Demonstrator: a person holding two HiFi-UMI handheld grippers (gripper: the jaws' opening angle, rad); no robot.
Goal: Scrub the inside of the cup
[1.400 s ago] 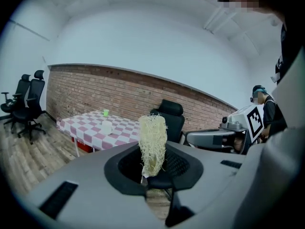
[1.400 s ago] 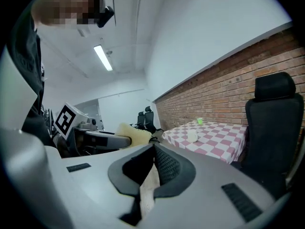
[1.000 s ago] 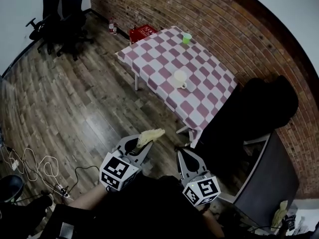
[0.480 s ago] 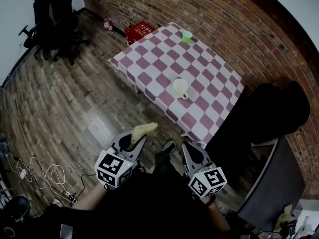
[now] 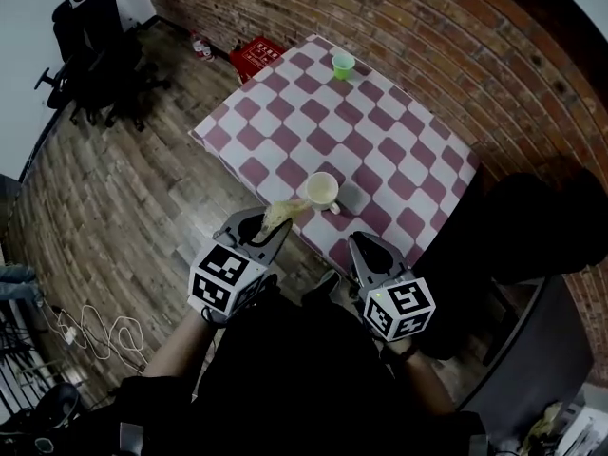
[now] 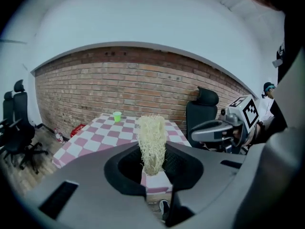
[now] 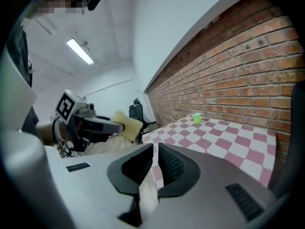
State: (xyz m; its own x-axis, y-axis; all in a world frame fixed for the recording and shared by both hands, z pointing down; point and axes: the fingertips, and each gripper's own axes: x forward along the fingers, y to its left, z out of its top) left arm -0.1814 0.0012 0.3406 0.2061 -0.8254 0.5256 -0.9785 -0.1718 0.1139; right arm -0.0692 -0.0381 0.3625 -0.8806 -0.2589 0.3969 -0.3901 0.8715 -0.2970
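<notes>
White cup [image 5: 322, 190], 1; green cup [image 5: 343, 65], 1; left claw [image 6: 153, 170] pinching 1 scrubber [image 6: 152, 140]; right claw [image 7: 156, 152] pressed together.

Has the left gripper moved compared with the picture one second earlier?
Yes. The left gripper has come toward the checkered table; its scrubber now shows beside the white cup.

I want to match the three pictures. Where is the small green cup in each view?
Head view: green cup near the top, just right of centre.
Left gripper view: green cup left of centre, at middle height.
Right gripper view: green cup right of centre, at middle height.
Shared landmark: checked tablecloth.
</notes>
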